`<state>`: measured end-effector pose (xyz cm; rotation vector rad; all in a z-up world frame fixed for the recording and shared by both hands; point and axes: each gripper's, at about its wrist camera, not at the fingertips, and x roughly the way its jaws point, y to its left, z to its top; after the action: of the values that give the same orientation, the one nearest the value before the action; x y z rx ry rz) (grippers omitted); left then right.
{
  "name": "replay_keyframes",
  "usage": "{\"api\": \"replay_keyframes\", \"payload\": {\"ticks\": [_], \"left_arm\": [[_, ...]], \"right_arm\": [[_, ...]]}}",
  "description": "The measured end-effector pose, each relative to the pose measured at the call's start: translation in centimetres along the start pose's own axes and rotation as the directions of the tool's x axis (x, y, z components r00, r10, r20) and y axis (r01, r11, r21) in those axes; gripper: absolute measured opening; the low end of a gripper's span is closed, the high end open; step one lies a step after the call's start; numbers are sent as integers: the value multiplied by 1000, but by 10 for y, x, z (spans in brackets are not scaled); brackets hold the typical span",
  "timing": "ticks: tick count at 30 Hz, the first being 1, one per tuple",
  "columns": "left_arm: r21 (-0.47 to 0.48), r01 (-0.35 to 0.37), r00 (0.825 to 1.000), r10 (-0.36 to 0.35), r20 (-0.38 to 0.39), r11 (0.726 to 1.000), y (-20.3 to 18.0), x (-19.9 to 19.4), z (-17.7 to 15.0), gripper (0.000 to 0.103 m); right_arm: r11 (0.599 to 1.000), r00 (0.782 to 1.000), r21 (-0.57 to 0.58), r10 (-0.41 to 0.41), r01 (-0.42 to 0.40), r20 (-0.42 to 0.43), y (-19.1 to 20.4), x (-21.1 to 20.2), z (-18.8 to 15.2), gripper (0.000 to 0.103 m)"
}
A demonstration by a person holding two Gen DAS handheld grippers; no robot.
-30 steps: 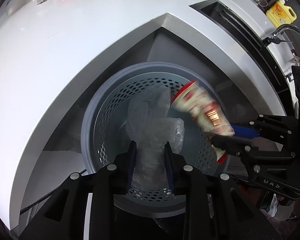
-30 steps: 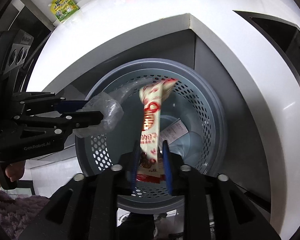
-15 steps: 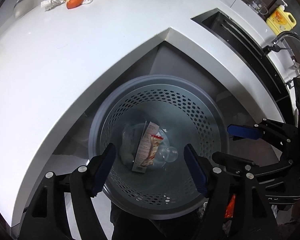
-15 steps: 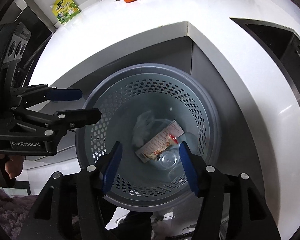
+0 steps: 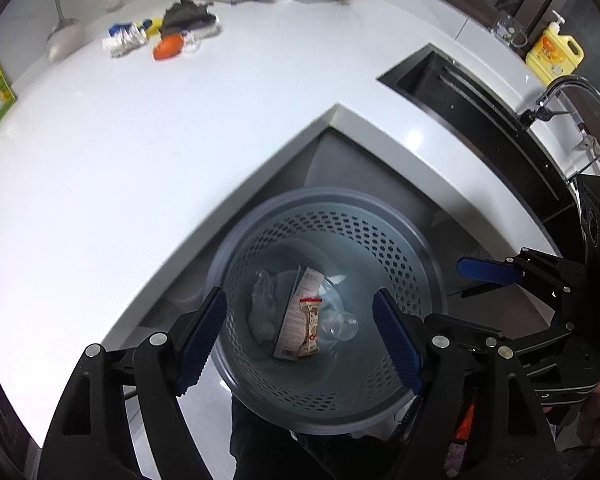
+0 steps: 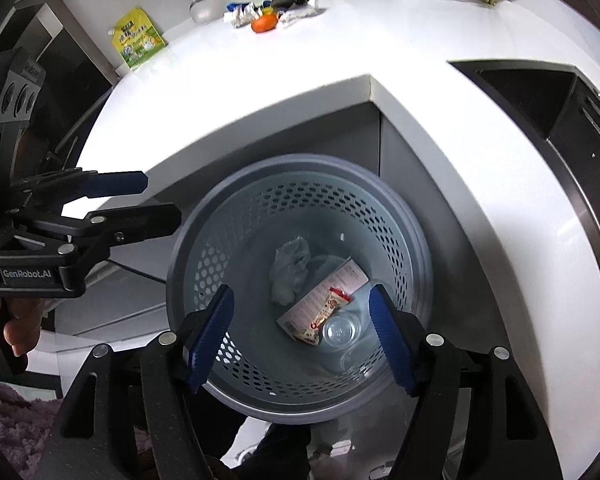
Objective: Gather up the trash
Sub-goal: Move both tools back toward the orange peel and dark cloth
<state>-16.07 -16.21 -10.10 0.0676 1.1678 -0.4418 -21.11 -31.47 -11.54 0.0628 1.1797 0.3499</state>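
A grey perforated basket [image 5: 240,240] [image 6: 188,248] stands on the floor below the white counter's corner. At its bottom lie a crumpled clear plastic bag [image 5: 262,308] [image 6: 290,270], a red and white snack wrapper [image 5: 310,330] [image 6: 324,318], a flat printed card [image 5: 296,312] and a clear plastic cup [image 5: 342,324] [image 6: 340,330]. My left gripper [image 5: 298,300] [image 6: 162,200] hangs above the basket, its jaws opening with nothing between them. Beside it, my right gripper [image 6: 300,294] [image 5: 464,280] is also opening and holds nothing.
On the white counter [image 5: 180,140] at the back lie an orange item [image 5: 168,47], a crumpled white wrapper [image 5: 124,40] and a dark cloth [image 5: 188,14]. A green pouch [image 6: 138,38] lies left. A dark sink [image 5: 460,92] and a yellow bottle [image 5: 554,54] are right.
The left gripper let go of the clear plastic bag and the right let go of the snack wrapper; both pieces fell into the basket. Both grippers opened wide and rose.
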Motion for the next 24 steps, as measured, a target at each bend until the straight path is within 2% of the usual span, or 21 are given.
{"api": "replay_keyframes", "payload": {"ticks": [7, 14, 24], "left_arm": [[4, -12, 995, 11, 98, 1000, 6, -32, 15, 76], [-12, -52, 979, 54, 196, 999, 28, -55, 45, 81], [-22, -73, 971, 76, 228, 997, 71, -52, 96, 84]], "right_arm": [[1000, 996, -17, 10, -8, 93, 11, -25, 16, 69], [999, 981, -34, -3, 9, 196, 17, -43, 47, 73], [1000, 965, 4, -27, 27, 262, 16, -42, 103, 75]]}}
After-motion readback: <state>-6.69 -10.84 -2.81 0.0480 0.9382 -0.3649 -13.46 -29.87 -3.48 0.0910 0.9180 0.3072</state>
